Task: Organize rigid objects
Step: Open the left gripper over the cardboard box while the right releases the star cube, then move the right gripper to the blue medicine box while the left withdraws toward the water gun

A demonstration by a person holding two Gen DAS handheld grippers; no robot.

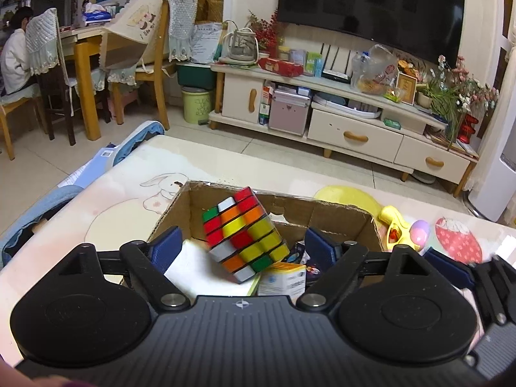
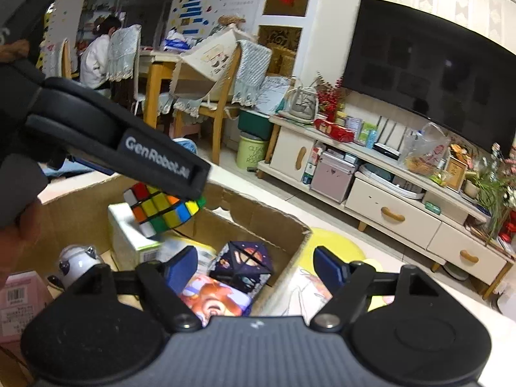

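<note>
While my left gripper (image 1: pixel 243 246) stands wide apart, the colourful puzzle cube (image 1: pixel 245 233) drops free into the brown cardboard box (image 1: pixel 342 217), mid frame. My right gripper (image 2: pixel 254 266) is apart and empty. Left out: the yellow plastic toy (image 1: pixel 398 227), right of the box.

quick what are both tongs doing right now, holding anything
Left tongs: open, puzzle cube loose between them, over the cardboard box.
Right tongs: open, holding nothing.
</note>
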